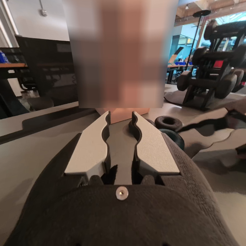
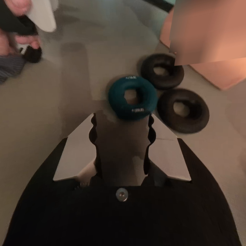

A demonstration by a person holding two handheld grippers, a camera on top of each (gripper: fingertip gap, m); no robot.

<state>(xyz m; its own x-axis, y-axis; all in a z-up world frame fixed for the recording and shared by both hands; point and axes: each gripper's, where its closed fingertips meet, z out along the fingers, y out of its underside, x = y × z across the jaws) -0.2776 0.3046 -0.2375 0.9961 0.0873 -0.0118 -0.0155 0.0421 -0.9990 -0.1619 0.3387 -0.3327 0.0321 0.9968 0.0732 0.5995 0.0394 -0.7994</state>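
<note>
The right tool (image 2: 121, 117) is angled steeply down over the pale grey worktop (image 2: 53, 106), its white wavy-edged fingers (image 2: 79, 146) spread wide and holding nothing, the right fingertip just at the near rim of a teal rubber ring (image 2: 131, 97) that lies flat beside two black rubber rings (image 2: 162, 71) (image 2: 183, 111) near a peach-coloured block (image 2: 219, 74). The left tool (image 1: 121, 115) is held low and nearly level over the worktop, its fingers parted and empty, pointing at the block with the rings just right of its right fingertip. A bare hand (image 2: 16, 43) grips the left tool's handle at the upper left of the right wrist view.
</note>
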